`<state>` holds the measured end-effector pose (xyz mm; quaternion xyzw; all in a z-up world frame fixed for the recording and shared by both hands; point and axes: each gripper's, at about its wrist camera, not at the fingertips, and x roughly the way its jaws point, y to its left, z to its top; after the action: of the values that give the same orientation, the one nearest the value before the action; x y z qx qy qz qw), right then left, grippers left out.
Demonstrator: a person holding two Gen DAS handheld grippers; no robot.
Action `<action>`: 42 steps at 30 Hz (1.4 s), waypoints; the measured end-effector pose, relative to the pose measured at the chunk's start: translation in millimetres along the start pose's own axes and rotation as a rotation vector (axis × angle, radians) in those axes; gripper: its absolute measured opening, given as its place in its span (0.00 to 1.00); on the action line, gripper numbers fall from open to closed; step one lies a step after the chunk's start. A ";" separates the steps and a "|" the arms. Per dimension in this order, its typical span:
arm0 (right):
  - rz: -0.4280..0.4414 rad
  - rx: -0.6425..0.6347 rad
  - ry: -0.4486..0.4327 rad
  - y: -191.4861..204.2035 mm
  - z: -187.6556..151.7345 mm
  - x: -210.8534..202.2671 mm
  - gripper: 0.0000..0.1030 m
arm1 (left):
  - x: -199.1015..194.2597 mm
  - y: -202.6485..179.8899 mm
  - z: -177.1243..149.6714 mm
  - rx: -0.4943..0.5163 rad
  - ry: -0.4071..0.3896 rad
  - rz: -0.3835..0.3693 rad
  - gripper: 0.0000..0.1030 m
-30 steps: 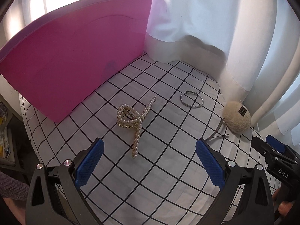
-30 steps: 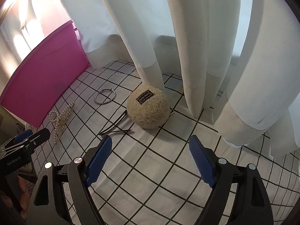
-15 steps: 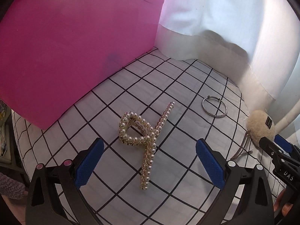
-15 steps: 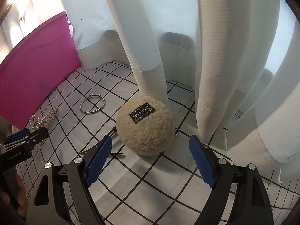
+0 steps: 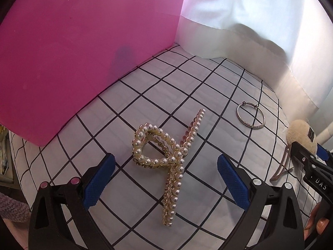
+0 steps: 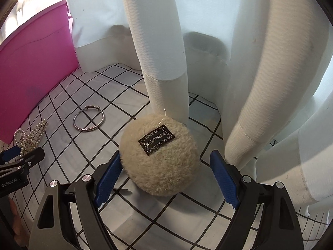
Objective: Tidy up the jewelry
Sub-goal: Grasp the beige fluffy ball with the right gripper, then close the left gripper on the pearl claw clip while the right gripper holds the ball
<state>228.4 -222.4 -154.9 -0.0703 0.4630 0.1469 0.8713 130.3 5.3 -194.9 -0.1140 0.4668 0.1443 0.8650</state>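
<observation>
A pearl hair claw [image 5: 172,156] lies on the checked cloth, between the blue pads of my left gripper [image 5: 166,177], which is open and not touching it. A fluffy beige pompom hair clip [image 6: 160,156] with a black label lies between the pads of my right gripper [image 6: 166,179], also open; its left pad sits close against the fluff, the right pad stands apart. A silver bangle [image 5: 250,115] lies flat between the two pieces, seen too in the right wrist view as the bangle [image 6: 89,119]. The pompom's brown metal clip [image 5: 281,164] shows beside the right gripper's finger.
A pink box [image 5: 72,52] stands along the left, its wall close behind the pearl claw. White curtain folds [image 6: 164,41] hang down onto the cloth right behind the pompom. The checked cloth [image 5: 208,83] runs back to the curtain hem.
Both grippers have come down and forward. The pearl claw now sits between the left pads, and the pompom between the right pads. Neither gripper has changed its opening.
</observation>
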 end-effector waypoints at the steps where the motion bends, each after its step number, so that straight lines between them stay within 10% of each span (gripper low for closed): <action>1: 0.002 0.003 0.001 0.3 0.9 1.8 0.78 | 1.1 -0.4 1.0 0.001 -0.001 0.002 0.94; 13: 0.021 0.044 0.005 -7.5 5.4 12.4 0.78 | 7.5 -10.1 5.2 0.032 -0.040 0.050 0.92; 21: 0.033 0.049 -0.022 -14.3 0.9 4.4 0.64 | -4.8 -12.2 0.1 0.051 -0.074 0.031 0.52; 42: 0.054 0.072 -0.095 -27.8 -13.6 -32.2 0.56 | -23.8 -7.8 3.4 0.027 -0.095 -0.016 0.46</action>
<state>209.5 -258.4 -136.3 -0.0192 0.4280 0.1566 0.8899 123.3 -4.2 -172.6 -0.0991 0.4260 0.1361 0.8889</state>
